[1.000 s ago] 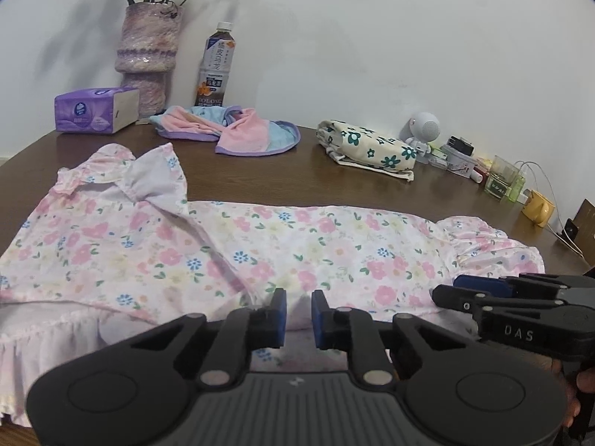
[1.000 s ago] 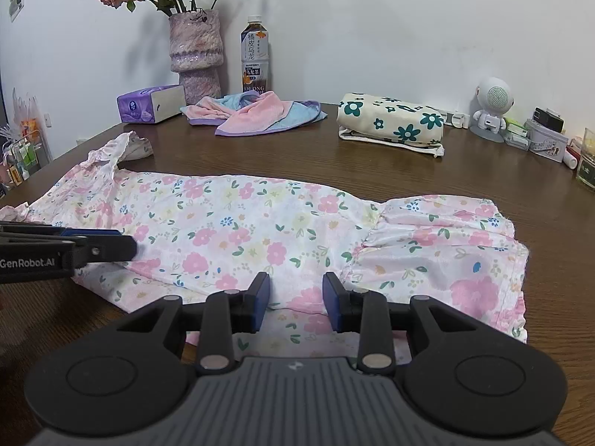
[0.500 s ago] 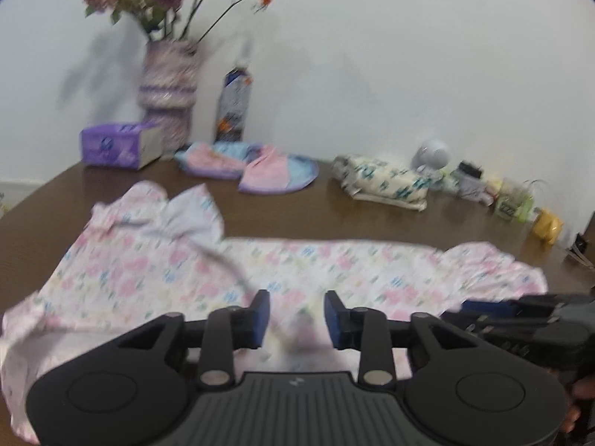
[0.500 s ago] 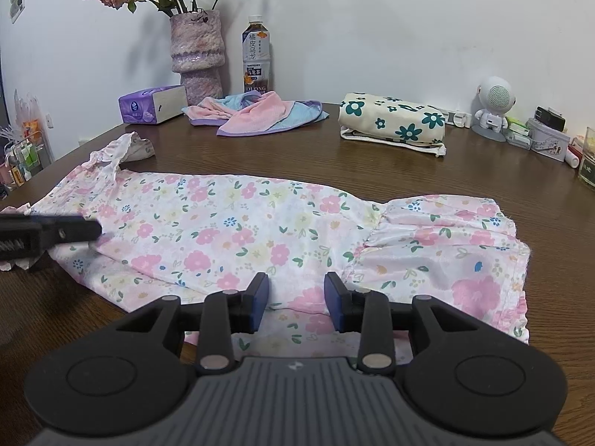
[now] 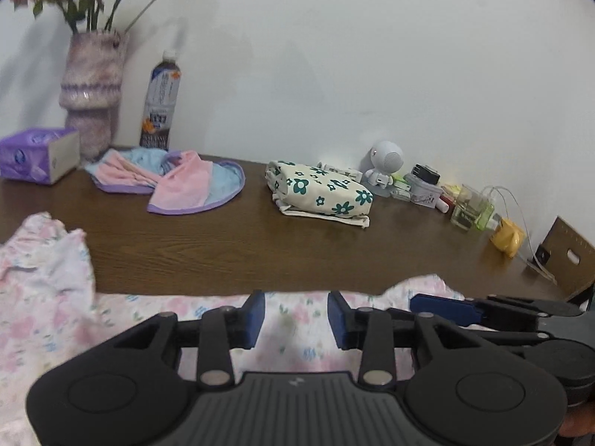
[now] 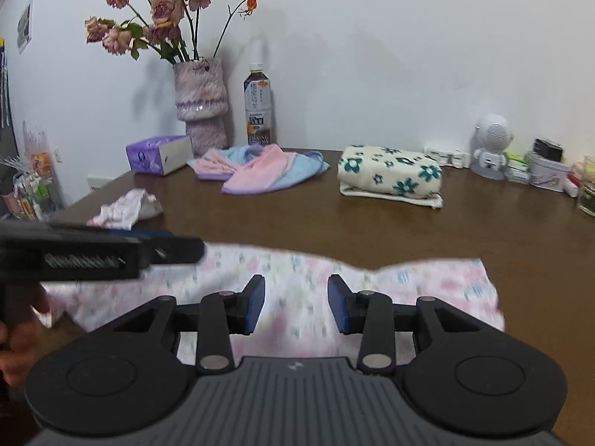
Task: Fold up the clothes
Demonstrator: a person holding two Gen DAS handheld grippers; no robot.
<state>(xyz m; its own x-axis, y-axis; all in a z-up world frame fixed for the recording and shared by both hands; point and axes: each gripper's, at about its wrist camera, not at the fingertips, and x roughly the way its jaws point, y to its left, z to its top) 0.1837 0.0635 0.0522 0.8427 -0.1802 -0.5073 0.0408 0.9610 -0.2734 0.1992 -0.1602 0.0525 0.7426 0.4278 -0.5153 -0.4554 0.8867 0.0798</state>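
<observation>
A wide band of bare brown table (image 6: 372,230) runs across the middle, between the floral garment (image 6: 297,278) at the near edge and a row of items along the far wall. On the far left stand a purple tissue box (image 6: 156,154), a vase of flowers (image 6: 200,104) and a drink bottle (image 6: 258,106), with a pink and blue cloth (image 6: 260,171) just in front. A rolled floral bag (image 6: 390,176) lies at far centre. A white toy robot (image 6: 491,146) and small containers crowd the far right. The 2 grippers sit side by side near the front, leaving little room between them.
</observation>
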